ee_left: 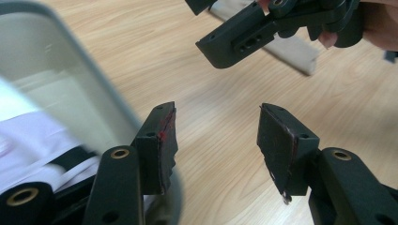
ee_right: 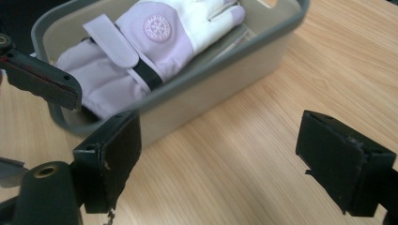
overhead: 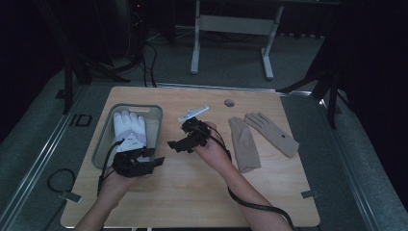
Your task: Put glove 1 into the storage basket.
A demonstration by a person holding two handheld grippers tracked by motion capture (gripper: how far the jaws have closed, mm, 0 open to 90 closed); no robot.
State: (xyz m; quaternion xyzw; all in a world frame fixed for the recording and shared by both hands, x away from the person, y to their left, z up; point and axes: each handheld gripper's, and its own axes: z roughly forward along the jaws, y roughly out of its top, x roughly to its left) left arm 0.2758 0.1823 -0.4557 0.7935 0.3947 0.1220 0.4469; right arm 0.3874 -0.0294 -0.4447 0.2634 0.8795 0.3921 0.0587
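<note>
A grey bin (overhead: 155, 115) stands on the left of the wooden table and holds a white and lavender glove (overhead: 129, 126). My left gripper (overhead: 151, 157) is at the bin's near right corner, open and empty; in the left gripper view (ee_left: 217, 117) its jaws frame bare wood beside the bin's rim (ee_left: 89, 79). My right gripper (overhead: 179, 137) hovers mid-table, open and empty, pointing left toward the bin. In the right gripper view (ee_right: 220, 136) the jaws stand wide apart before the bin (ee_right: 211, 89) and the glove (ee_right: 159, 33). Two beige gloves (overhead: 243, 144) (overhead: 272, 131) lie flat to the right.
A small grey disc (overhead: 229, 102) sits near the table's far edge. The table (overhead: 192, 192) has bare wood in front of both hands. Beyond the table are a white desk frame (overhead: 231, 29), cables and dark stands on the floor.
</note>
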